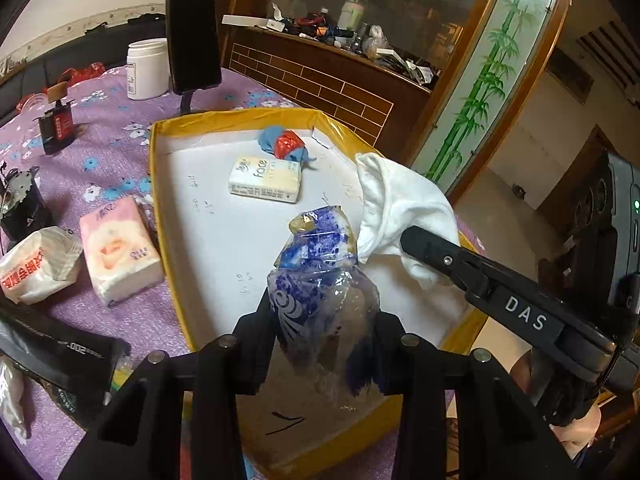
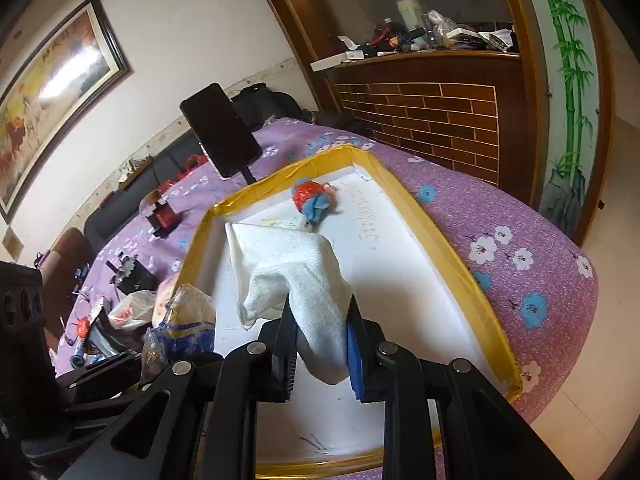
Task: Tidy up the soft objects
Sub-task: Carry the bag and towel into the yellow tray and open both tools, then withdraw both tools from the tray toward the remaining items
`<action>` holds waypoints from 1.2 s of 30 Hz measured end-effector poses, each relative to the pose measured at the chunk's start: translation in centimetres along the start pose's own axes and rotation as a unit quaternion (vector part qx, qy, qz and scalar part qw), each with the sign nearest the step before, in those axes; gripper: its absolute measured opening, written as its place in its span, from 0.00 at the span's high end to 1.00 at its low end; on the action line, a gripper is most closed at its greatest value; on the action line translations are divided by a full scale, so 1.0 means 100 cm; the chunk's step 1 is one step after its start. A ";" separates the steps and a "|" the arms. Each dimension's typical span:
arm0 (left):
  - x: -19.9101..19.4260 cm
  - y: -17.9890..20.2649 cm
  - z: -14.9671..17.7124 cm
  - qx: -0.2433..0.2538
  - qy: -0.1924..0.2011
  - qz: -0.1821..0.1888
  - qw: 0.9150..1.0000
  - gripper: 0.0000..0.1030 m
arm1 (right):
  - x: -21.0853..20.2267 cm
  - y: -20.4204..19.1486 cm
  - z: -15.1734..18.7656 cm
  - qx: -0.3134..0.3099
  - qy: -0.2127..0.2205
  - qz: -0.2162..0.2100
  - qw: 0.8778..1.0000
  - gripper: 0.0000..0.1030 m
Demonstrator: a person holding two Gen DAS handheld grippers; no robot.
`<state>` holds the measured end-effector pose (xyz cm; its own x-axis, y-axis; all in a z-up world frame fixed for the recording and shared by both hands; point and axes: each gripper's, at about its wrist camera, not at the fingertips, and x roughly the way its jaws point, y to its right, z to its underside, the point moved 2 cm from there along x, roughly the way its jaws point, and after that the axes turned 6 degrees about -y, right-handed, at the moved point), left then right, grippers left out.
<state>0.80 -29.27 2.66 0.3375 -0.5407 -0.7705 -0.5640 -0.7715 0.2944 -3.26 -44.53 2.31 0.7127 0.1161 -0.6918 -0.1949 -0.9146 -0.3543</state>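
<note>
Inside the yellow-rimmed tray (image 1: 154, 184): one tissue pack (image 1: 264, 180) and one red-and-blue bundle (image 1: 285, 145). Left of the tray: two more soft packs (image 1: 120, 248), one white jar (image 1: 146, 69).

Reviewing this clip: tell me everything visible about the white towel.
The white towel is soft terry-like cloth, crumpled and folded over itself. It is pinched between the right tongs, whose blue-padded fingers press on both sides of it. It is held up over the white floor of the yellow-rimmed tray, one corner drooping to the left. From the left camera it hangs beside the blue-printed plastic bag.
</note>
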 end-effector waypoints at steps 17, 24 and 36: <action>-0.016 0.001 0.006 -0.005 0.013 0.002 1.000 0.40 | -0.041 -0.008 0.000 0.000 0.063 0.013 0.998 0.31; -0.042 -0.001 0.012 -0.002 0.033 0.001 0.999 0.35 | -0.054 -0.026 0.001 -0.010 0.078 -0.010 0.997 0.30; -0.088 -0.020 0.029 -0.019 0.066 0.006 0.998 0.31 | -0.064 -0.058 0.012 -0.036 0.078 -0.025 0.996 0.29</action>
<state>-3.25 -22.02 7.22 0.4285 -0.5884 -0.6857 -0.5410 -0.7749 0.3268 -7.49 -39.48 8.07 0.8178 0.1048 -0.5659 -0.1119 -0.9356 -0.3350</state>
